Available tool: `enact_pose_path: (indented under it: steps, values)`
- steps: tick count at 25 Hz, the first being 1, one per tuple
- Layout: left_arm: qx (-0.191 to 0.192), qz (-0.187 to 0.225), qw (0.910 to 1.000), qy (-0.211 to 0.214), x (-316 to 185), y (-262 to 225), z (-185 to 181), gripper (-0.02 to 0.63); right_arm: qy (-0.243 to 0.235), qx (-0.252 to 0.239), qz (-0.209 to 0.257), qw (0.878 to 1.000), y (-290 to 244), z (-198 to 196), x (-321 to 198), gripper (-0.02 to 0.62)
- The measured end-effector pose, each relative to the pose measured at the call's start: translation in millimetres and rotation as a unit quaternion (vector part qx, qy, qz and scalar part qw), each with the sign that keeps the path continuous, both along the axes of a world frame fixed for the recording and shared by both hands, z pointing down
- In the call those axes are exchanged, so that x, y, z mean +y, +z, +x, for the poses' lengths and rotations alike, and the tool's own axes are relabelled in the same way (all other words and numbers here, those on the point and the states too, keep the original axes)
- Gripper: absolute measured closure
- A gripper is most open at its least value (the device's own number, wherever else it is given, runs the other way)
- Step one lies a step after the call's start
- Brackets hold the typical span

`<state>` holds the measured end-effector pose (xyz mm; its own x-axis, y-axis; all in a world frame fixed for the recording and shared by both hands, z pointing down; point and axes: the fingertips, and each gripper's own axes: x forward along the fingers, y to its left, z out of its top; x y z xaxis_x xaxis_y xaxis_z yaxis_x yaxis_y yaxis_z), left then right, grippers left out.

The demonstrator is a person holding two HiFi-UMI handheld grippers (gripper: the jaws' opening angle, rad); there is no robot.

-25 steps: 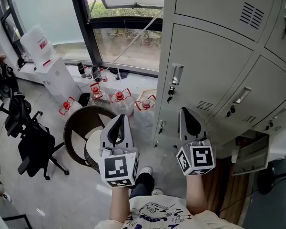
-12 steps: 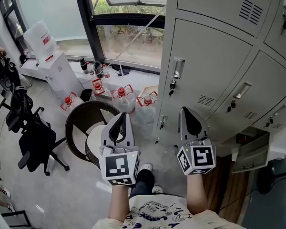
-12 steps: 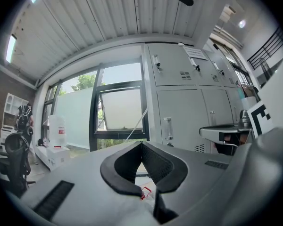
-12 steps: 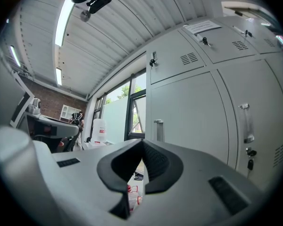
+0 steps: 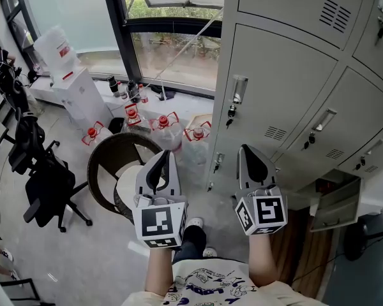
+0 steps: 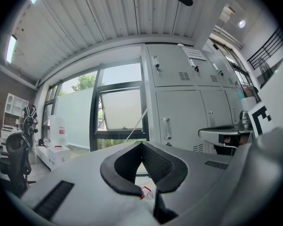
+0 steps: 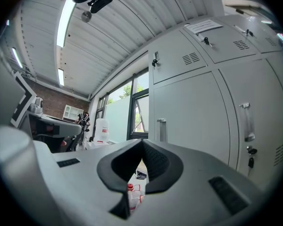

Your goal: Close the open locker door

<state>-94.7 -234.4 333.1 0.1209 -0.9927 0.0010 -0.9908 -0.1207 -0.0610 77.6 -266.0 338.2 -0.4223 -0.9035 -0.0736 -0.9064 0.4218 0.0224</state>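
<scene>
One locker door [image 5: 337, 204] stands open low in the locker bank [image 5: 287, 75]. The right gripper [image 5: 247, 153] is before the bank and the left gripper [image 5: 161, 158] is left of it, both with jaws together and empty. Only the head view shows the open door; both gripper views show closed doors.

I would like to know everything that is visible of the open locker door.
The open door is pale grey sheet metal, like the lockers. It belongs to a low row, at the head view's lower right. It stands swung outward, so that its inner face with a raised rim shows, beside a dark compartment. Nothing touches it.
</scene>
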Motion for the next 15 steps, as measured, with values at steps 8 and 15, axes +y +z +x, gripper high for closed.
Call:
enact_pose_path:
  steps: [8, 15]
  values:
    - [0.004, 0.0, 1.0, -0.006, 1.8, 1.4, -2.9, 0.603, 0.0, -0.002, 0.0, 1.0, -0.3, -1.2, 0.8, 0.6]
    - [0.008, 0.002, 0.9999, -0.007, 1.8, 0.1, -1.7, 0.603, 0.003, -0.003, 0.001, 1.0, -1.1, 2.0, 1.2, 0.6]
